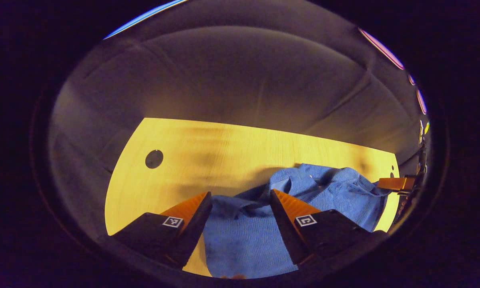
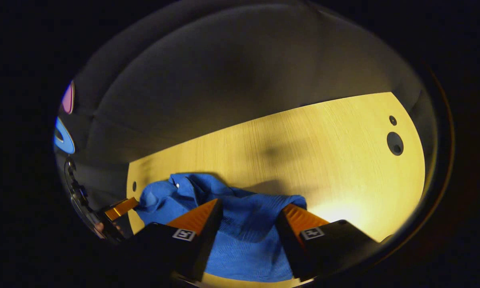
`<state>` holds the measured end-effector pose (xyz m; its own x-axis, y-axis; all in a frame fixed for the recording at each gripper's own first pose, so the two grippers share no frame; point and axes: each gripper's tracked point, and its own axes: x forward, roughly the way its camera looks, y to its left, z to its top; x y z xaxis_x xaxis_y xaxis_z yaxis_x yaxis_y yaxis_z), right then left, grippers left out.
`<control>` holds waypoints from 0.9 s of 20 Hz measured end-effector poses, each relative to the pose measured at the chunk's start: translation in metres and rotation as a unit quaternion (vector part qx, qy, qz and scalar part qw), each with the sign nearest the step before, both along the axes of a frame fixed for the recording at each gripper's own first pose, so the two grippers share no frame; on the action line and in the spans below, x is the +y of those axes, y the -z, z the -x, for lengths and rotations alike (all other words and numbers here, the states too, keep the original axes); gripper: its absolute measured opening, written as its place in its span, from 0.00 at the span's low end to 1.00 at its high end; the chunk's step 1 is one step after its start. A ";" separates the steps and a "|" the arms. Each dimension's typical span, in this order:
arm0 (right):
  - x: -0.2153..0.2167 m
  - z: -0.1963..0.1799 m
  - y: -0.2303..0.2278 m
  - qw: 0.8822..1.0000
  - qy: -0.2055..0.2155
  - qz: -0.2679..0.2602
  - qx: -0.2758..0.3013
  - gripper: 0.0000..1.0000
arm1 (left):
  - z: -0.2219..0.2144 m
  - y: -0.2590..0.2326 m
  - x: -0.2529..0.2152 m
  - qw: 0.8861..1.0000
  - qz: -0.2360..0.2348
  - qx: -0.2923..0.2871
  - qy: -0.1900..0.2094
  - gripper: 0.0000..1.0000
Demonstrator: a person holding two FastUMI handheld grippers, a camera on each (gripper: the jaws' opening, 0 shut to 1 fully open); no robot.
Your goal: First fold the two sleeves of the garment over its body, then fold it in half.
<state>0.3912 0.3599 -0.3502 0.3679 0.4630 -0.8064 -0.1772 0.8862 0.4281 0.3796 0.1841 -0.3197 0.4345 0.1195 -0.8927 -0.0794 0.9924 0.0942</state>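
A blue knitted garment [image 1: 304,200] lies crumpled on the pale wooden table [image 1: 223,152]. In the left gripper view my left gripper [image 1: 240,196] hangs open just above the garment's near part, fingers wide apart, nothing between them. The right gripper's fingertip [image 1: 396,183] pokes in at the garment's far right edge. In the right gripper view the same garment [image 2: 244,224] spreads under my right gripper [image 2: 252,206], which is open with cloth showing between its fingers, not pinched. The left gripper [image 2: 119,209] shows at the left, beside the bunched cloth.
A round cable hole [image 1: 154,159] is cut in the table's left part, and another hole [image 2: 394,143] near its right end. Dark cloth walls [image 1: 240,72] close the table off at the back. Bare tabletop [image 2: 304,152] stretches beyond the garment.
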 end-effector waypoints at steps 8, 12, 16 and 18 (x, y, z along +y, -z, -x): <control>-0.010 -0.020 -0.061 0.994 0.008 -0.025 -0.109 0.97 | 0.004 -0.043 -0.017 0.996 0.012 -0.091 0.004 0.85; -0.032 -0.006 -0.109 0.983 -0.012 0.008 -0.180 0.98 | 0.032 -0.091 -0.031 0.990 0.016 -0.137 0.019 0.85; -0.045 0.052 -0.191 0.959 -0.040 0.033 -0.278 0.98 | 0.083 -0.150 -0.040 0.977 -0.005 -0.206 0.054 0.85; -0.049 0.094 -0.233 0.944 -0.043 0.031 -0.326 0.98 | 0.116 -0.183 -0.044 0.968 -0.002 -0.242 0.063 0.83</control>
<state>0.2969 0.3107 -0.1168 0.7583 0.4732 -0.4484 -0.4577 0.8762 0.1506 0.2634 0.1400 -0.1370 0.8129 0.0407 -0.5810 0.0072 0.9968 0.0799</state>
